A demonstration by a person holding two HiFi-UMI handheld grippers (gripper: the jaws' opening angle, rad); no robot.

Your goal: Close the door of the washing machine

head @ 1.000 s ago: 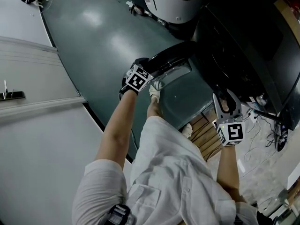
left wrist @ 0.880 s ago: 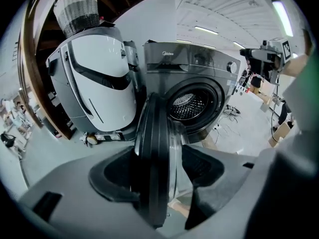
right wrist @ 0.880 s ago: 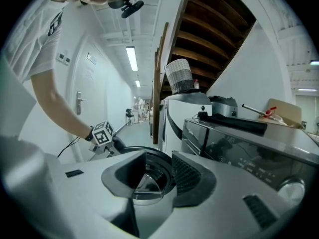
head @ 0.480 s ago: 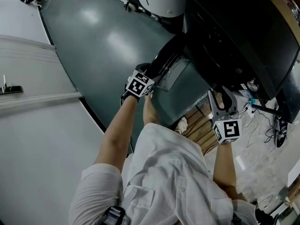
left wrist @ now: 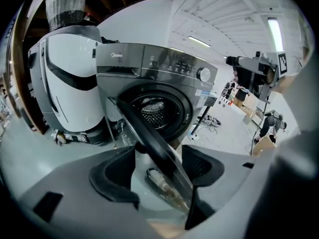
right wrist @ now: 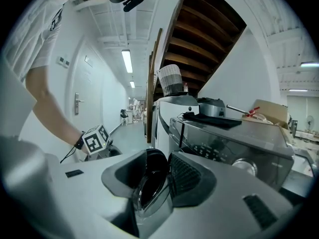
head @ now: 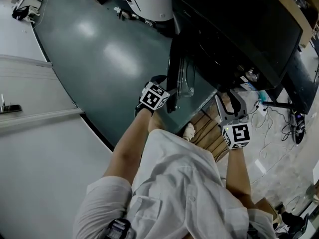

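The dark front-loading washing machine (head: pixel 234 29) stands at the top right of the head view, its round door (head: pixel 177 78) hanging partly open, edge-on to me. My left gripper (head: pixel 168 104) is at the door's lower edge. In the left gripper view the door's black rim (left wrist: pixel 149 138) runs slantwise between the wide-apart jaws of the left gripper (left wrist: pixel 159 176), with the drum opening (left wrist: pixel 155 108) behind. My right gripper (head: pixel 230 97) hovers open in front of the machine, right of the door, holding nothing. Through the right gripper (right wrist: pixel 158 176) gap, the door (right wrist: pixel 148 178) shows farther off.
A white appliance (left wrist: pixel 65 83) with a woven basket (left wrist: pixel 67 6) on top stands left of the washer. Wooden slats (head: pixel 212 133) lie on the floor under the person's foot (head: pixel 188 131). Cables (head: pixel 279 128) trail at the right. A pale wall panel (head: pixel 30 83) borders the green floor.
The door has swung from wide open toward the machine, now standing edge-on. The left gripper travelled right with it. The right gripper drifted left and up a little.
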